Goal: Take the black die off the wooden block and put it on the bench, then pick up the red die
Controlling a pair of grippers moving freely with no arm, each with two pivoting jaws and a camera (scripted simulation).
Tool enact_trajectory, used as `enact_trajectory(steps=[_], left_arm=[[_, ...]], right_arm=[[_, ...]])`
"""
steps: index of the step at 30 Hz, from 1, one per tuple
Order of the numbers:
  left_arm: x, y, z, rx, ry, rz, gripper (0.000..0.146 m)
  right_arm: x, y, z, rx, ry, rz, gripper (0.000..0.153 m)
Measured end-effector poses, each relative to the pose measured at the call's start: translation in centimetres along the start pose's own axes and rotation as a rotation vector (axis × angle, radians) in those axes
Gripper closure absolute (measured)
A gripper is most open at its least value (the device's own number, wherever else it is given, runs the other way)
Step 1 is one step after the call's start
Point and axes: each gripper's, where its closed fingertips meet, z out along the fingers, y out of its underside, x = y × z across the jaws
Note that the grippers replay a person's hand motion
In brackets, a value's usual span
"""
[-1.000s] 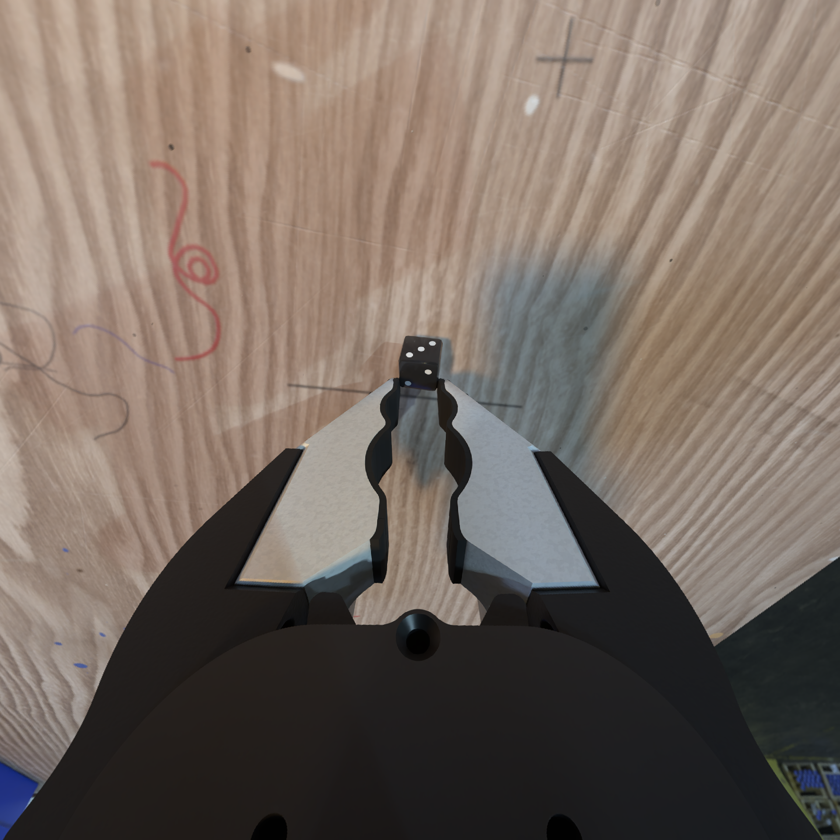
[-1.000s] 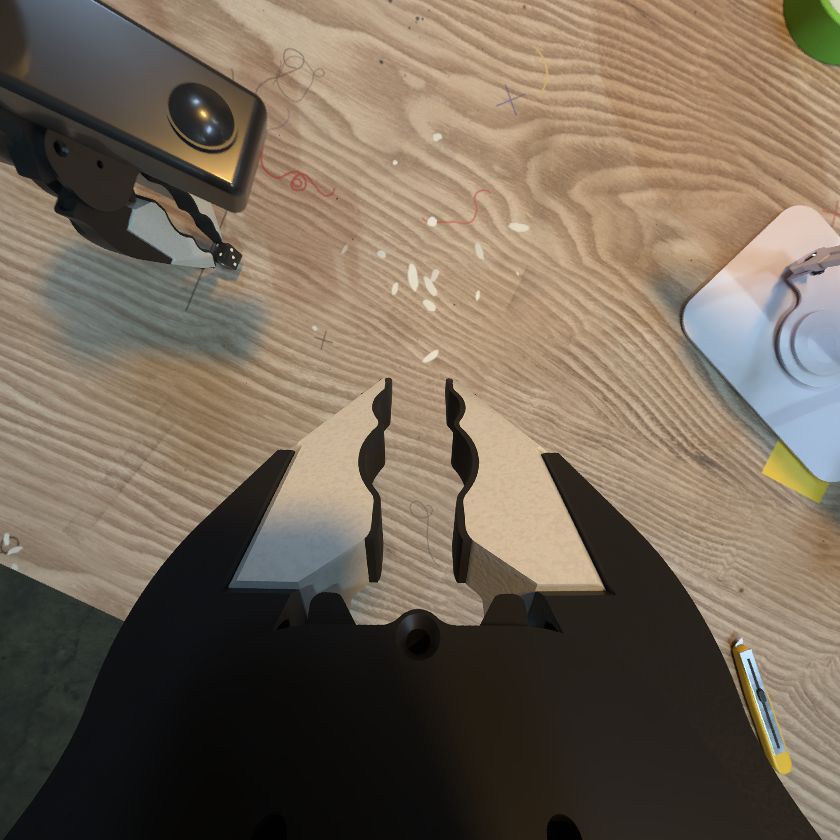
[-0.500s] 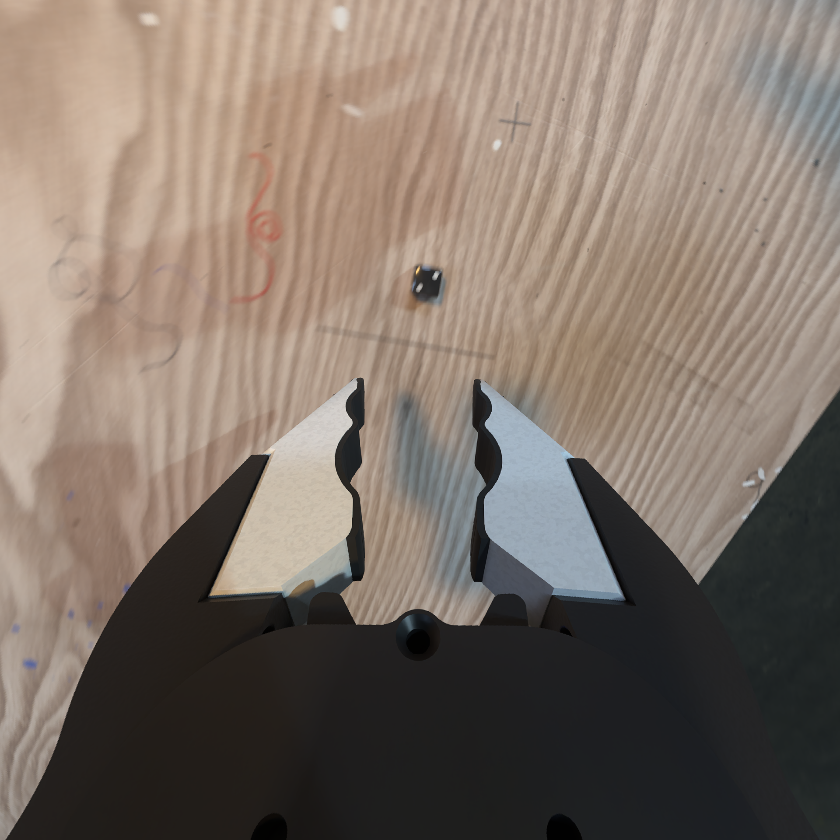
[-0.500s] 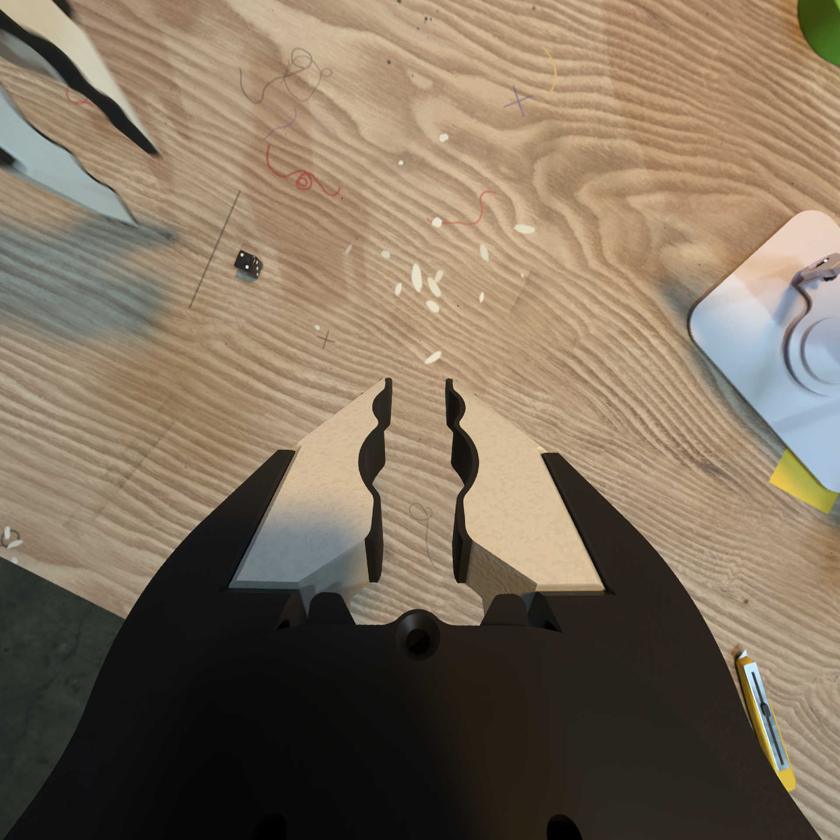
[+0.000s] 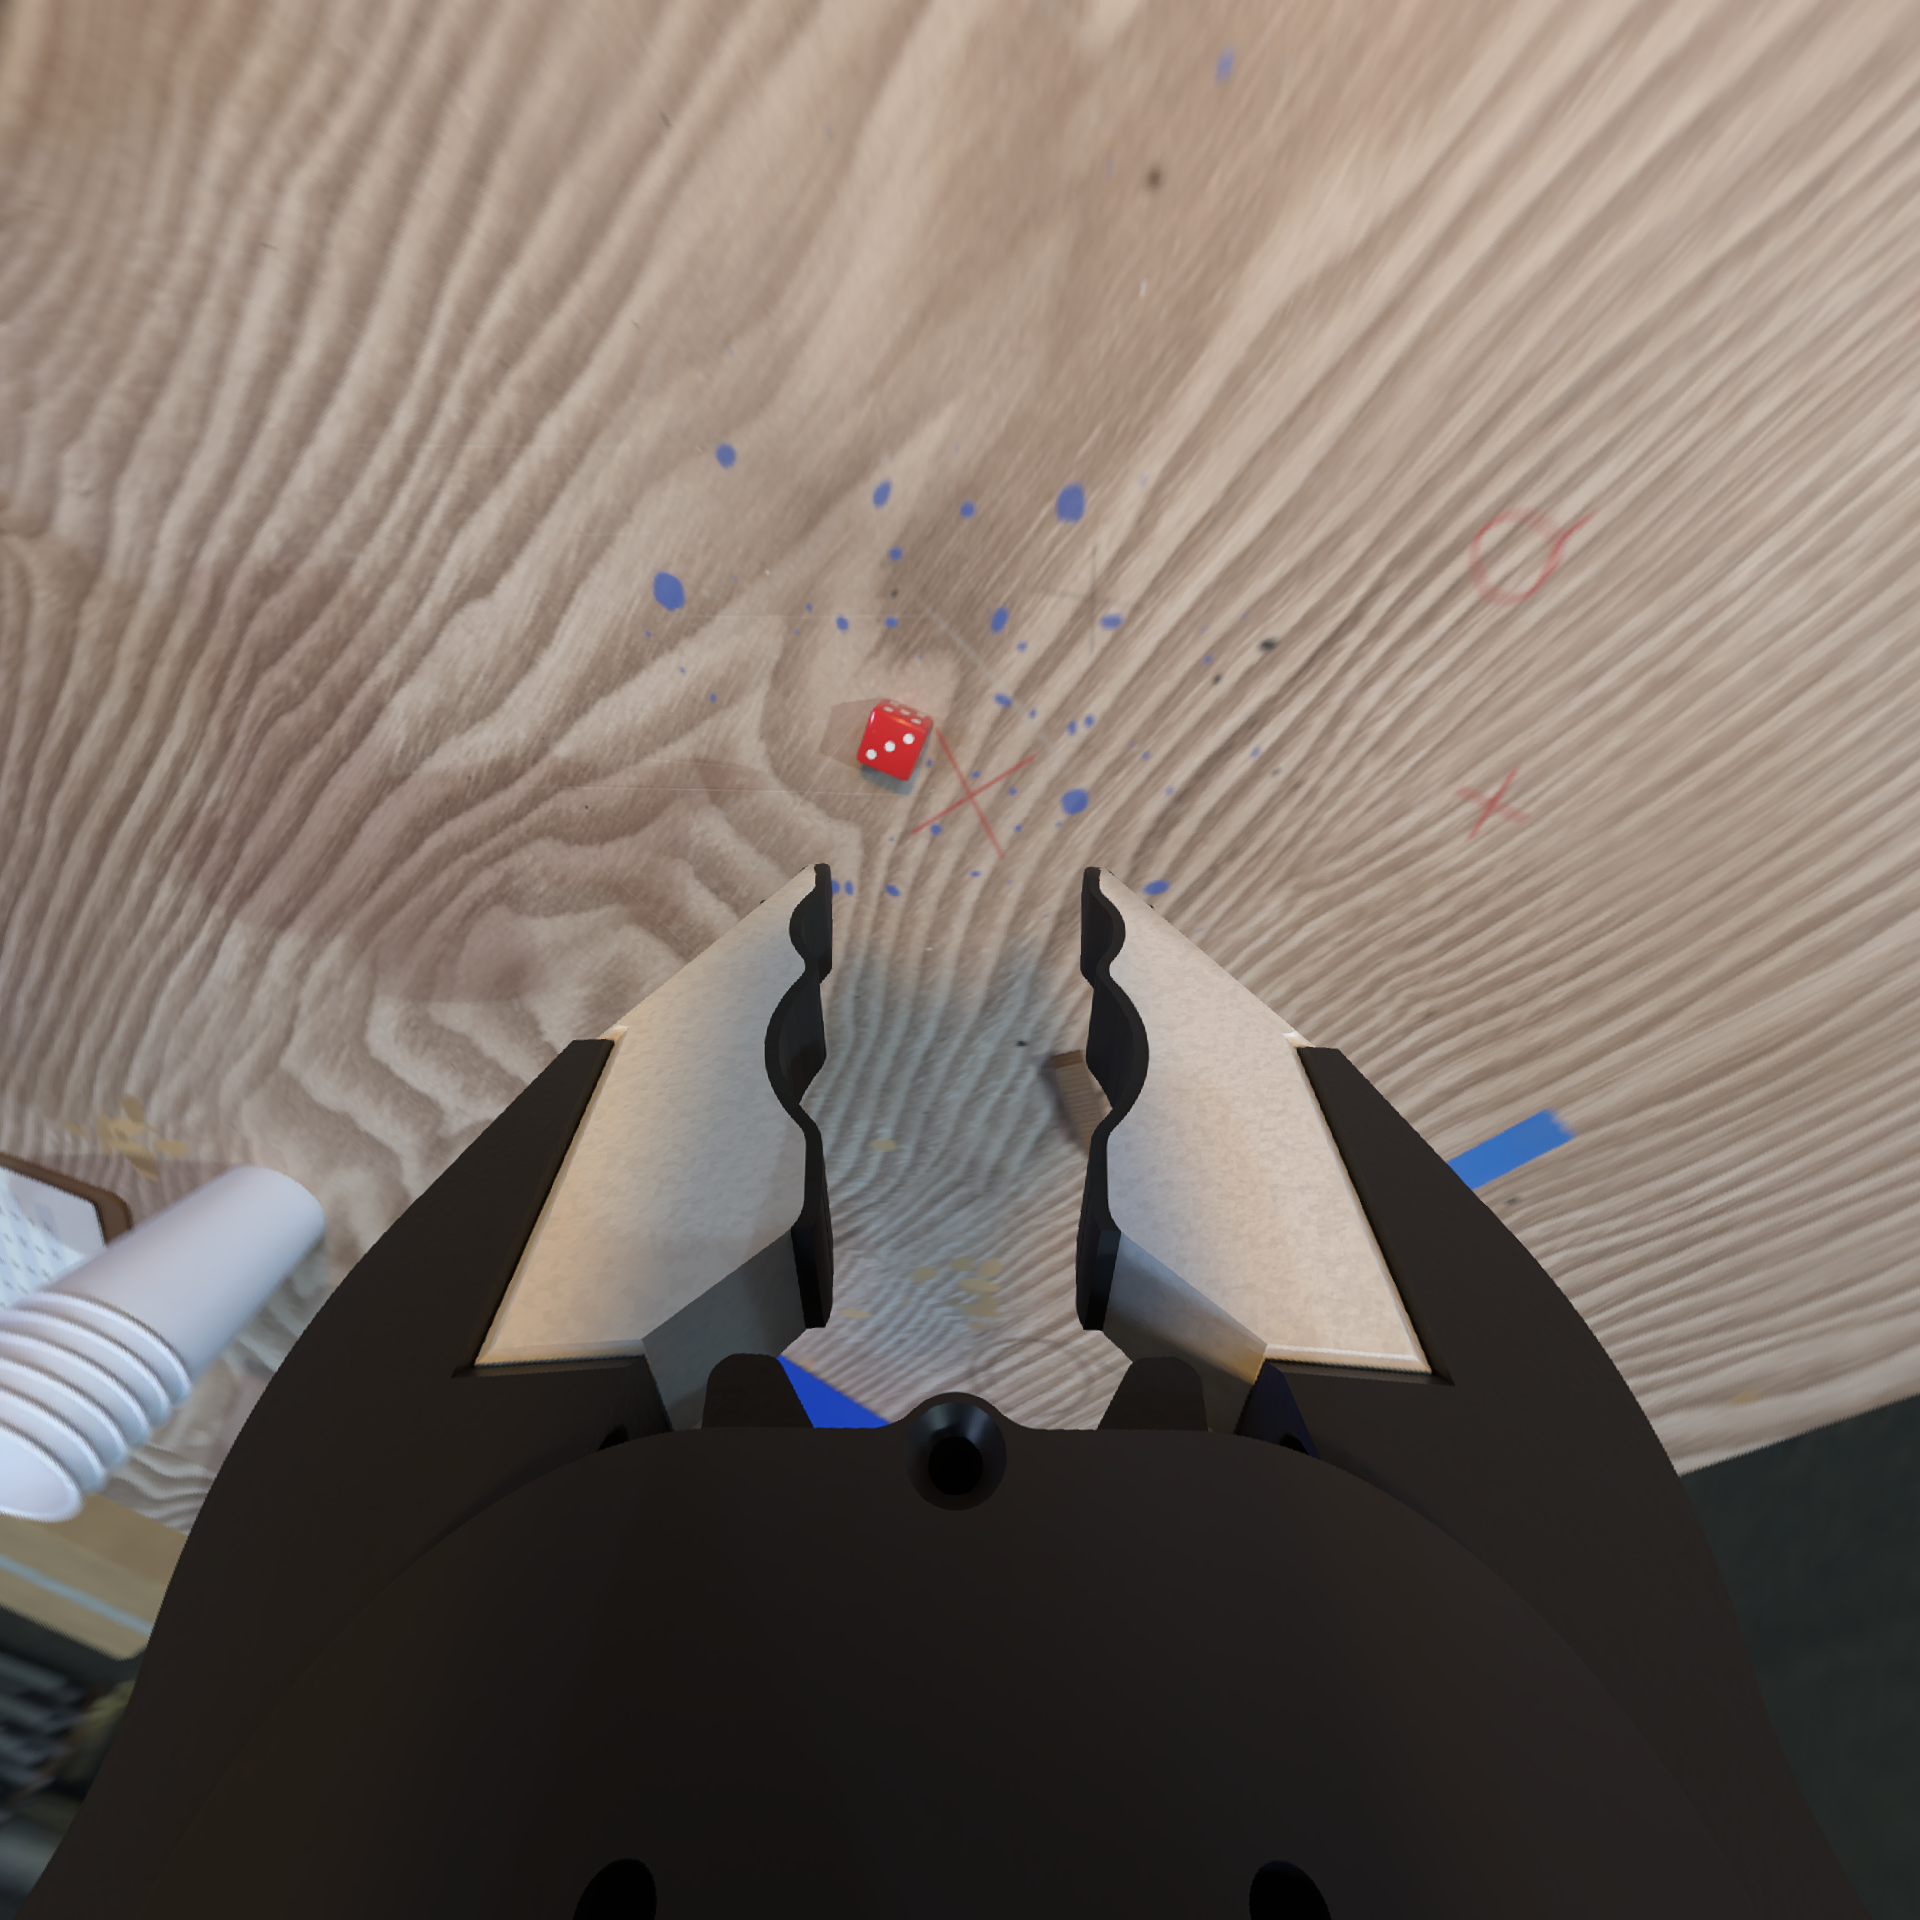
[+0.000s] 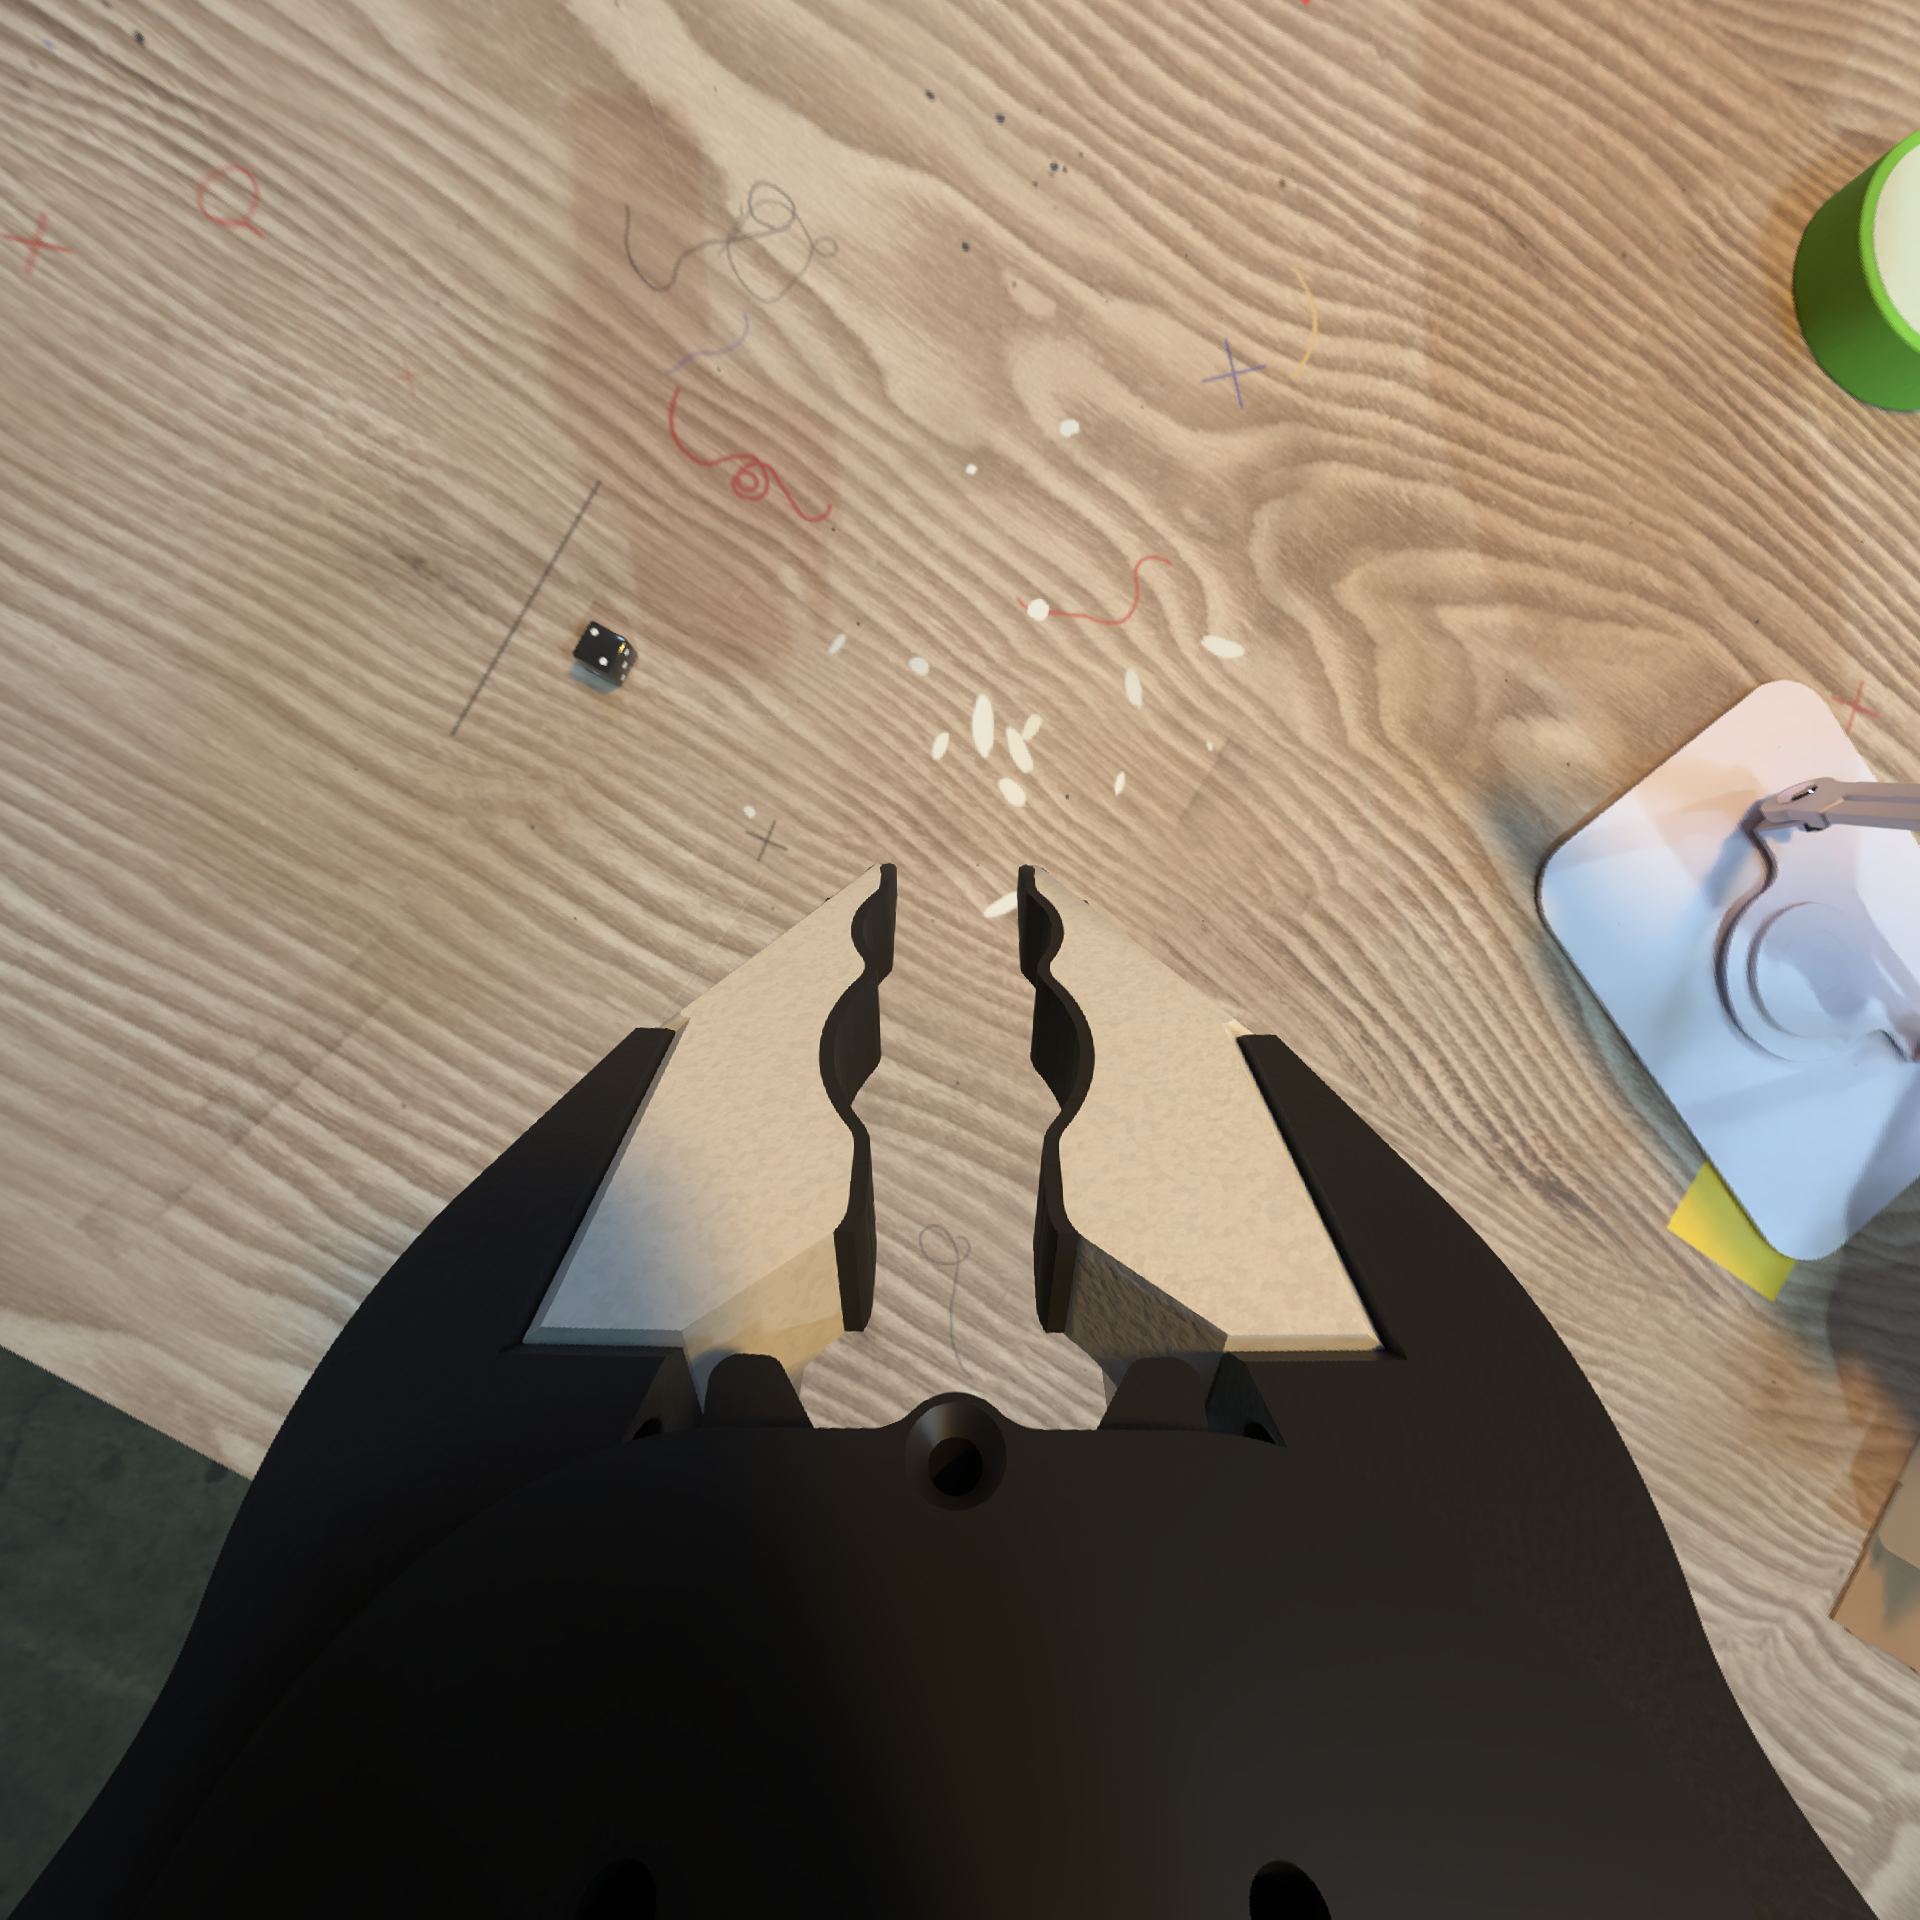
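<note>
A small red die [image 5: 891,740] with white pips lies on the wooden bench [image 5: 416,416] among blue paint specks, ahead of my left gripper [image 5: 956,883] and a little left of its centre line. The left gripper is open and empty, above the bench. The black die [image 6: 604,652] lies alone on the bench in the right wrist view, far left of my right gripper [image 6: 956,883]. The right gripper's jaws stand a little apart with nothing between them. A brown corner of something [image 5: 1070,1091] peeks out behind the left gripper's right finger; I cannot tell what it is.
A stack of white paper cups [image 5: 125,1340] lies at the left edge of the left wrist view, with blue tape [image 5: 1507,1148] at the right. In the right wrist view a white square base [image 6: 1756,966] with a yellow note sits right, a green roll [image 6: 1870,270] top right. The bench edge runs along both views' lower corners.
My left gripper let go of the black die, opened, and swung away to a new spot over the red die. It has left the right wrist view. The right gripper has barely moved.
</note>
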Motion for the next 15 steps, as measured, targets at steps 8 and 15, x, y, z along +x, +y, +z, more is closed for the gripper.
enact_trajectory(steps=[8, 15], left_arm=[[-1.7, 0.7, 6.3, -0.16, 0.075, 0.288, 0.096], [-2.6, 1.6, 8.8, -0.271, 0.058, 0.373, 0.092]], right_arm=[[0.8, 0.4, 1.6, -0.078, 0.022, 0.017, 0.129], [0.9, 0.6, 2.4, -0.117, 0.029, 0.009, 0.129]])
